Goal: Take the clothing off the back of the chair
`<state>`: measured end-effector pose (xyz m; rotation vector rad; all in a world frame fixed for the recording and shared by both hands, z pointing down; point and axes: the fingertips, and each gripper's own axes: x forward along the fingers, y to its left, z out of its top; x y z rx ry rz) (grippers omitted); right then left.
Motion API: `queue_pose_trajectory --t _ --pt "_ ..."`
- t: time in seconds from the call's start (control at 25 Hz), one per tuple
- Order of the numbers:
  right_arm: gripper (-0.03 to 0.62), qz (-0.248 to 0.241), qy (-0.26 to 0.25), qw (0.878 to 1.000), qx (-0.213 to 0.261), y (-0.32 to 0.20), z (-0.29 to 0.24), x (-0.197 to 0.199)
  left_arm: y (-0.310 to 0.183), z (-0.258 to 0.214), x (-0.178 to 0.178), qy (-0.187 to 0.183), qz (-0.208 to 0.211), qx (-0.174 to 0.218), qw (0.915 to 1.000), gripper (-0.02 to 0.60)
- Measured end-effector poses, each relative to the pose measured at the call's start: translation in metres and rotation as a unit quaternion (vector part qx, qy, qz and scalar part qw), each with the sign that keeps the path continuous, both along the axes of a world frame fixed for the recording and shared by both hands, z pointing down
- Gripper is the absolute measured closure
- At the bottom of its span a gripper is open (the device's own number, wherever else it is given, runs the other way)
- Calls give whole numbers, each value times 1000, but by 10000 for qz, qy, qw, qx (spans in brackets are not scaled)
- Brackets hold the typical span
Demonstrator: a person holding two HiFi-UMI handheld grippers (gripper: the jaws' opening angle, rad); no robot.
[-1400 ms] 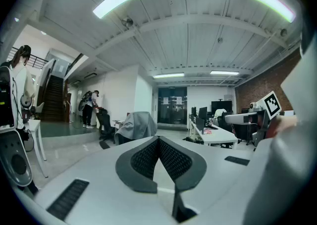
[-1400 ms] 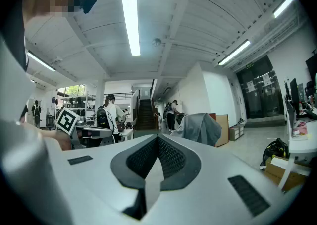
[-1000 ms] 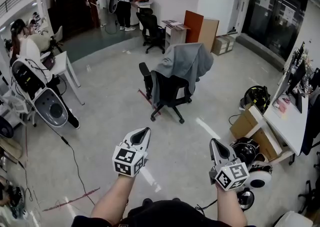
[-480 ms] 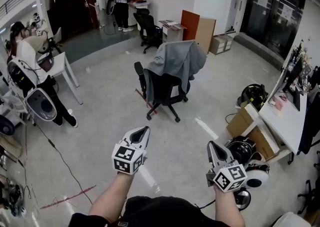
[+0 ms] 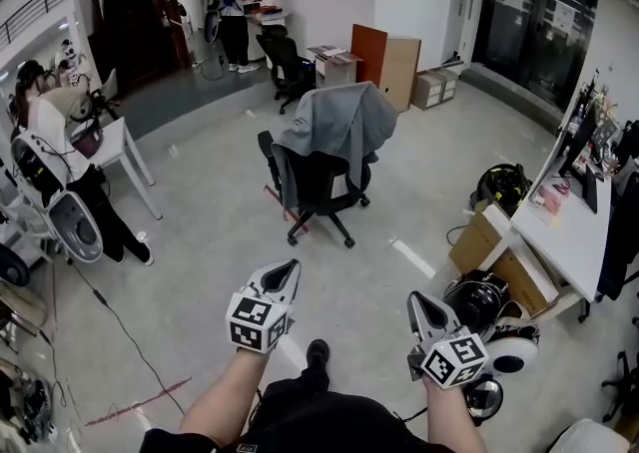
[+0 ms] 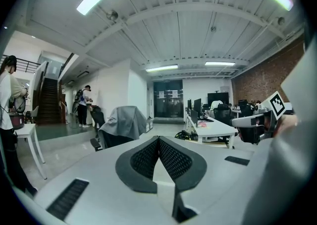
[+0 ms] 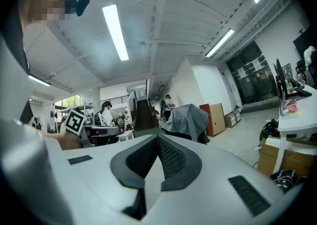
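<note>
A grey garment (image 5: 334, 122) hangs over the back of a black office chair (image 5: 318, 187) on the floor ahead, well beyond both grippers. It also shows as a grey garment (image 6: 125, 121) in the left gripper view and a grey garment (image 7: 187, 118) in the right gripper view. My left gripper (image 5: 292, 268) is held low at centre-left, jaws shut and empty. My right gripper (image 5: 412, 298) is level with it to the right, also shut with nothing in it. Both point toward the chair.
A white desk (image 5: 579, 226) with cardboard boxes (image 5: 491, 246) and helmets (image 5: 479, 301) stands at the right. A white table (image 5: 125, 137) and people are at the left. Another black chair (image 5: 285, 62) and a person stand at the far wall. A cable (image 5: 120, 326) runs along the floor.
The chair with the garment has shifted left and up in the head view as I walk toward it. Both grippers stay shut and hold their spacing.
</note>
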<state>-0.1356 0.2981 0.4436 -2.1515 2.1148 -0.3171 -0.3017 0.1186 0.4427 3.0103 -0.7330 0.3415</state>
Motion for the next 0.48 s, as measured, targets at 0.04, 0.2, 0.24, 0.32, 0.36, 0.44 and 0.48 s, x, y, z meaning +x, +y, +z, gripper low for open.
queue_pose_trajectory --t 0.04,0.2,0.24,0.32,0.36,0.44,0.48 --pt "579 -11 -23 10000 -6 -3 2 2 -3 2 3 -11 -1 -12 10000 578" --pt "579 -89 -41 9999 -65 -21 7 9 -18 10 18 -42 35 -47 10000 578" --pt "579 -112 -31 9999 -83 -28 9 13 -24 11 22 -42 38 -44 10000 578" --pt "579 -144 -32 9998 -116 -42 12 22 -39 16 32 -34 21 -59 10000 578" --pt "579 -154 -41 9998 -137 -50 14 27 -48 19 37 -26 6 -84 10000 578" --pt "579 -166 -44 9997 -200 -65 18 36 -67 24 47 -11 -17 -141 9999 578" --pt "579 -164 -35 9996 -241 -73 20 41 -77 26 53 -8 -19 -164 9999 578"
